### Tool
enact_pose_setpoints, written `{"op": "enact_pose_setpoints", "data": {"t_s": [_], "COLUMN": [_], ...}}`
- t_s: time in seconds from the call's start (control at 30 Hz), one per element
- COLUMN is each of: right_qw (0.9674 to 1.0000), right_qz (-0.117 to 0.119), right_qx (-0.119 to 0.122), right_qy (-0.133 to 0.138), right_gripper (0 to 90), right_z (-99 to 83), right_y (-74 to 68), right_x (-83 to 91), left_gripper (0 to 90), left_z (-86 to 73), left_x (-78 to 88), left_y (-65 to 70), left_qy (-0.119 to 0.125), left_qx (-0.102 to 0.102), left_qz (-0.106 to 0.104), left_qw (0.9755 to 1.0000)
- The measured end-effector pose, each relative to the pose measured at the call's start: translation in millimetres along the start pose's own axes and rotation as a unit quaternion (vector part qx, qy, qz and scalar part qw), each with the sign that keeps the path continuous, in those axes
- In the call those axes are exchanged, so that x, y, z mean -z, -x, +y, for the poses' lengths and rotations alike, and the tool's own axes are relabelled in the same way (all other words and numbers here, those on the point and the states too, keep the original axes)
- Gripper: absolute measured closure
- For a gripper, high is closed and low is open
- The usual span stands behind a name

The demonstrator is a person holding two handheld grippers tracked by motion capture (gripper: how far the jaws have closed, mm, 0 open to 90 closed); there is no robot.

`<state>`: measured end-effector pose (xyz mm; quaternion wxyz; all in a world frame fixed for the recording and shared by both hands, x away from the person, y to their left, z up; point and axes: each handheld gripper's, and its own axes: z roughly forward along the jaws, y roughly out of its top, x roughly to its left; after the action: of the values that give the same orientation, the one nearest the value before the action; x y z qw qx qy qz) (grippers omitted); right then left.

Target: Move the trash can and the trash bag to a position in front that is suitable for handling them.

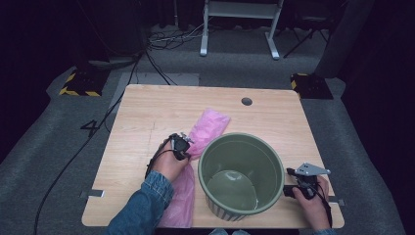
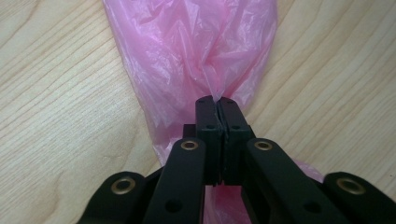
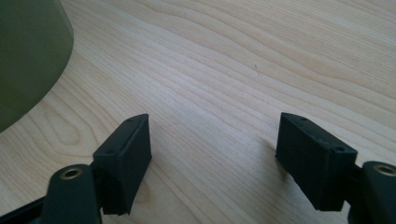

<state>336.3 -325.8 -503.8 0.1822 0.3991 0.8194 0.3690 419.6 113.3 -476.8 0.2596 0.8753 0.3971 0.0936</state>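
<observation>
A pink plastic bag (image 1: 209,126) lies flat on the wooden table (image 1: 147,112), running from the middle down past the left side of a green bucket (image 1: 241,174). My left gripper (image 1: 185,146) is shut on a pinch of the pink plastic bag (image 2: 196,51), its jaws pressed together with the film bunched at their tips (image 2: 217,100). My right gripper (image 1: 292,183) rests low on the table just right of the bucket, jaws wide apart. In the right gripper view the gripper (image 3: 212,135) has only bare wood between its fingers, and the bucket's wall (image 3: 28,51) stands at the left.
A round cable hole (image 1: 246,101) sits near the table's far edge. Beyond the table are grey carpet, cables and a white desk frame (image 1: 240,24). The person's denim sleeve (image 1: 142,205) crosses the front left corner.
</observation>
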Motion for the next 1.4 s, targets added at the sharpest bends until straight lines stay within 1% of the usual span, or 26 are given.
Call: {"op": "enact_pose_setpoints", "data": {"t_s": [0.03,0.07,0.1,0.13,0.17,0.23,0.27,0.37,0.4,0.43,0.5,0.53,0.6,0.67,0.7,0.73,0.77,0.8,0.9,0.93,1.03,1.07,1.13,1.23,1.27,1.4], "right_qw": [1.0000,1.0000,1.0000,1.0000,1.0000,1.0000,1.0000,1.0000,0.9999,0.9999,0.9998,0.9998,0.9996,0.9994,0.9992,0.9990,0.9985,0.9979,0.9963,0.9959,0.9944,0.9937,0.9925,0.9910,0.9905,0.9891], "right_qz": [0.000,0.000,0.000,0.000,0.000,0.000,0.000,0.003,0.008,0.011,0.015,0.016,0.022,0.034,0.039,0.043,0.052,0.061,0.079,0.084,0.099,0.104,0.111,0.119,0.122,0.133], "right_qx": [0.000,0.000,0.000,0.000,0.000,0.000,0.000,0.002,0.006,0.007,0.011,0.011,0.012,0.011,0.010,0.012,0.015,0.017,0.026,0.027,0.033,0.038,0.048,0.056,0.057,0.059], "right_qy": [0.000,0.000,0.000,0.000,0.000,0.000,0.000,-0.001,-0.002,-0.003,-0.005,-0.006,-0.010,-0.005,-0.005,-0.004,-0.007,-0.015,-0.022,-0.021,-0.018,-0.018,-0.019,-0.025,-0.025,-0.022], "right_gripper": [26.5,26.5,26.5,26.5,26.5,26.4,26.4,25.5,22.8,21.0,20.5,20.6,20.5,19.7,18.8,17.6,16.7,16.5,16.3,16.1,16.1,16.1,16.1,16.1,16.1,15.2], "right_z": [0.0,0.0,0.0,0.0,0.0,0.1,0.1,-0.1,-0.9,-1.6,-3.6,-4.6,-5.9,-6.9,-7.5,-8.0,-9.2,-10.2,-11.8,-11.6,-9.7,-8.8,-7.6,-6.6,-6.0,-3.5], "right_y": [0.0,0.0,0.0,-0.1,0.0,0.0,0.1,-0.5,-1.3,-2.3,-5.6,-7.7,-12.5,-18.0,-21.1,-23.3,-27.2,-30.3,-41.3,-45.4,-57.5,-61.3,-68.0,-78.1,-81.2,-87.7], "right_x": [0.0,0.0,0.0,0.0,0.0,0.1,0.1,0.4,1.3,1.9,4.3,5.7,9.0,12.6,14.5,15.6,17.1,18.0,19.9,20.2,19.9,19.9,18.7,15.2,14.1,9.8], "left_gripper": [89.1,89.3,89.3,89.4,89.5,89.6,89.6,89.5,89.5,89.6,89.6,89.6,89.5,89.5,89.5,89.5,89.5,89.5,89.5,89.5,89.5,89.5,89.5,89.5,89.5,89.4], "left_z": [-1.2,-1.7,-1.9,-2.8,-3.7,-6.1,-6.8,-8.0,-8.0,-8.2,-9.1,-9.5,-10.8,-12.0,-12.6,-13.1,-13.5,-13.7,-13.0,-12.5,-10.1,-9.2,-6.9,-3.3,-2.0,2.7], "left_x": [-0.2,0.4,1.2,1.9,3.1,6.7,9.2,20.0,22.7,26.4,33.0,36.4,43.1,49.9,51.9,55.0,57.0,59.6,68.5,71.7,82.8,86.1,93.0,102.4,105.2,115.1], "left_y": [-1.4,-2.5,-3.6,-4.0,-4.6,-5.7,-6.6,-9.6,-10.2,-11.3,-12.1,-13.5,-15.2,-17.2,-17.8,-19.5,-20.6,-21.6,-23.3,-23.2,-23.6,-23.7,-23.8,-23.7,-23.6,-22.7], "left_qy": [0.005,0.003,0.000,0.001,0.007,0.027,0.037,0.072,0.083,0.094,0.115,0.126,0.150,0.171,0.178,0.189,0.196,0.201,0.228,0.237,0.257,0.266,0.271,0.284,0.287,0.293], "left_qx": [0.005,0.005,-0.001,0.000,-0.004,0.000,-0.003,-0.009,-0.012,-0.014,-0.005,-0.009,-0.005,-0.002,0.001,0.000,0.002,0.002,-0.004,-0.004,-0.016,-0.017,-0.021,-0.025,-0.025,-0.035], "left_qz": [-0.007,-0.013,-0.018,-0.021,-0.024,-0.029,-0.032,-0.033,-0.036,-0.040,-0.043,-0.043,-0.044,-0.043,-0.041,-0.037,-0.038,-0.036,-0.027,-0.026,-0.018,-0.018,-0.016,-0.018,-0.021,-0.013], "left_qw": [0.9999,0.9999,0.9998,0.9998,0.9997,0.9992,0.9988,0.9968,0.9958,0.9947,0.9924,0.9910,0.9878,0.9844,0.9832,0.9813,0.9798,0.9790,0.9733,0.9712,0.9661,0.9637,0.9621,0.9582,0.9573,0.9553]}}
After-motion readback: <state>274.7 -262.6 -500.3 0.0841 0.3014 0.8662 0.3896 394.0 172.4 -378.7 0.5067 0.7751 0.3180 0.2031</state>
